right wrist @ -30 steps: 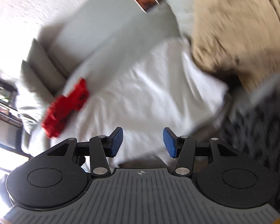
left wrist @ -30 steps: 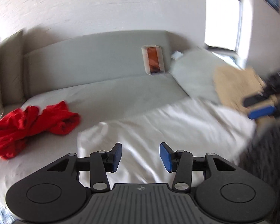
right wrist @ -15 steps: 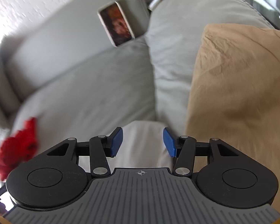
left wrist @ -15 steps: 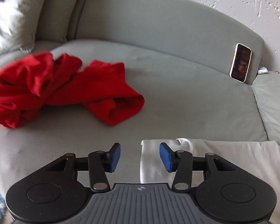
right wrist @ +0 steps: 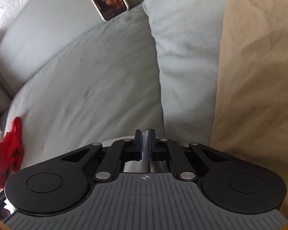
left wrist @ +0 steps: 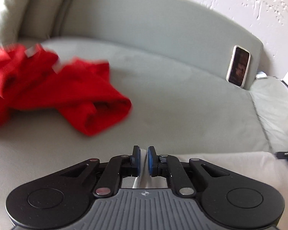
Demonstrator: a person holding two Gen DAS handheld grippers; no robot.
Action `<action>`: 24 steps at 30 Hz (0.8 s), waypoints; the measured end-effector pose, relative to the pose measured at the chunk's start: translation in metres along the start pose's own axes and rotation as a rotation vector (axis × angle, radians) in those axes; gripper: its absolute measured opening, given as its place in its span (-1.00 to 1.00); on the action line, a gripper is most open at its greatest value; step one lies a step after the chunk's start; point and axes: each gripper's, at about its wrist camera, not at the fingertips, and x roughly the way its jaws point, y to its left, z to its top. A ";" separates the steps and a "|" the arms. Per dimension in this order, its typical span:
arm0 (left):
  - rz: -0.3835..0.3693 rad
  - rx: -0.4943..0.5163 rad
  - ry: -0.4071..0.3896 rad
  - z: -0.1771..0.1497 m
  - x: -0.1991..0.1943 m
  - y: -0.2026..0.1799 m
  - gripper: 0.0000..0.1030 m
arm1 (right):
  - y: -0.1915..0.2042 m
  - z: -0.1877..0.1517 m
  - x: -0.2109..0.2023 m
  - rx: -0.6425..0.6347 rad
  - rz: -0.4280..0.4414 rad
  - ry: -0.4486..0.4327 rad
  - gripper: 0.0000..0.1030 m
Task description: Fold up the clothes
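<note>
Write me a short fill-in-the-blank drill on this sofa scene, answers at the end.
1. Both grippers pinch the edge of a ____ cloth.
2. The crumpled garment on the sofa is ____.
3. The phone leans against the sofa's ____.
4. Right of the grey cushion lies a ____ fabric.

Answers: white; red; backrest; tan

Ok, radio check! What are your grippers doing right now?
Left gripper closing on white cloth. Right gripper shut on it too. Red garment aside on sofa. Nothing in the way.
</note>
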 end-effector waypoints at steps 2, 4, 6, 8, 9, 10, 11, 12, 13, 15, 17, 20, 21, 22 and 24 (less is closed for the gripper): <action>0.053 0.007 -0.004 -0.003 -0.002 -0.001 -0.87 | 0.007 -0.007 -0.010 -0.072 -0.065 -0.079 -0.93; 0.094 0.061 0.023 -0.007 0.004 -0.008 -0.86 | 0.014 -0.011 -0.013 -0.136 -0.118 -0.109 -0.93; 0.123 0.119 0.023 -0.010 0.006 -0.018 -0.75 | 0.018 -0.011 -0.007 -0.171 -0.149 -0.088 -0.90; 0.151 0.116 0.026 -0.007 -0.004 -0.021 -0.48 | 0.020 -0.010 -0.008 -0.193 -0.111 -0.069 -0.62; 0.173 0.104 0.019 -0.005 -0.013 -0.022 -0.32 | 0.022 -0.012 -0.019 -0.189 -0.101 -0.094 -0.44; 0.206 0.100 -0.008 -0.005 -0.026 -0.025 -0.18 | 0.023 -0.014 -0.030 -0.185 -0.091 -0.119 -0.14; 0.236 0.104 -0.048 -0.006 -0.041 -0.029 -0.15 | 0.025 -0.016 -0.041 -0.181 -0.080 -0.144 0.08; 0.249 0.116 -0.089 -0.009 -0.057 -0.035 -0.15 | 0.027 -0.020 -0.053 -0.184 -0.063 -0.170 0.13; 0.241 0.137 -0.127 -0.013 -0.073 -0.043 -0.21 | 0.031 -0.027 -0.067 -0.194 -0.040 -0.186 0.16; 0.148 0.188 -0.144 -0.026 -0.093 -0.062 -0.39 | 0.038 -0.046 -0.086 -0.221 0.012 -0.186 0.16; 0.034 0.246 -0.133 -0.041 -0.105 -0.086 -0.55 | 0.048 -0.067 -0.096 -0.261 0.067 -0.178 0.15; -0.006 0.366 -0.090 -0.069 -0.091 -0.121 -0.46 | 0.072 -0.101 -0.084 -0.396 0.106 -0.179 -0.28; 0.017 0.402 -0.063 -0.077 -0.085 -0.129 -0.44 | 0.076 -0.110 -0.079 -0.442 0.074 -0.174 -0.33; 0.084 0.431 -0.008 -0.086 -0.076 -0.131 -0.45 | 0.080 -0.119 -0.074 -0.488 0.041 -0.169 -0.35; 0.139 0.430 0.031 -0.097 -0.074 -0.123 -0.45 | 0.088 -0.137 -0.064 -0.580 -0.024 -0.159 -0.35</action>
